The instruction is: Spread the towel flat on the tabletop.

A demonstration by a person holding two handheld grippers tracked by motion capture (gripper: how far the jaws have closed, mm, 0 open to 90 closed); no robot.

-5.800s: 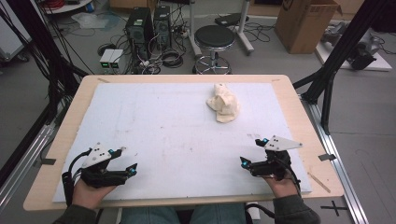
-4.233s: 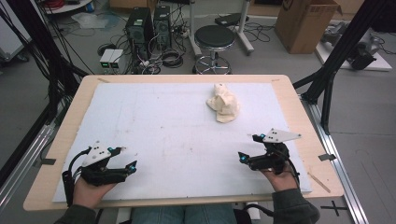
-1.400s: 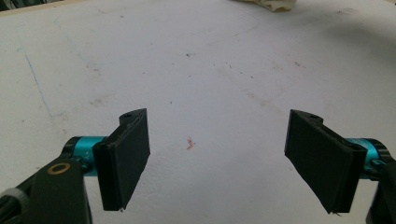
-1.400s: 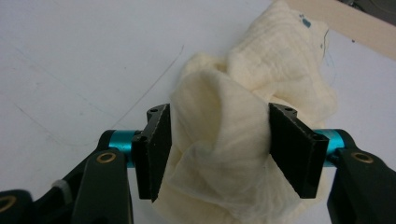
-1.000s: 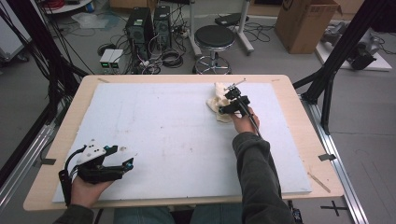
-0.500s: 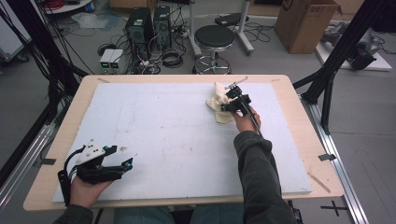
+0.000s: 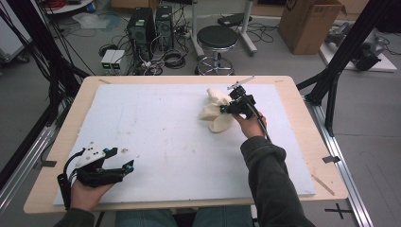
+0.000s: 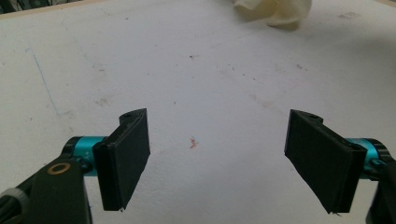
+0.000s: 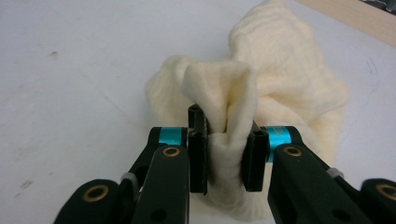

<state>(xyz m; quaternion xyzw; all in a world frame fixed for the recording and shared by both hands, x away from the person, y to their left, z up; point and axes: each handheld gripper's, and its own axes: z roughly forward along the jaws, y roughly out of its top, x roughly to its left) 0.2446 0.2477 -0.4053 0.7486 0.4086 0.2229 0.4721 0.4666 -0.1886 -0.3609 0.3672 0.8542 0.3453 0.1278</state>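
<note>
Pinching a fold of the cream cloth (image 9: 261, 93), the right gripper (image 9: 225, 156) has its fingers (image 9: 198, 149) nearly together, fabric bunched tight between the pads; the jaws have just been closing on it. From the high view, cloth (image 7: 215, 111) sits toward the far right of the white worktop (image 7: 156, 137), crumpled, one part drawn up at the right gripper (image 7: 231, 108), the rest lying on the surface. Right hand (image 7: 251, 124) reaches out over the worktop, sleeve (image 7: 269, 175) trailing back to the near edge. Left gripper (image 7: 124, 166) rests at the near left corner, well apart from the cloth. Its fingers (image 8: 125, 158) stand wide apart, nothing between them, bare worktop below; cloth edge (image 8: 275, 11) visible far off at top.
</note>
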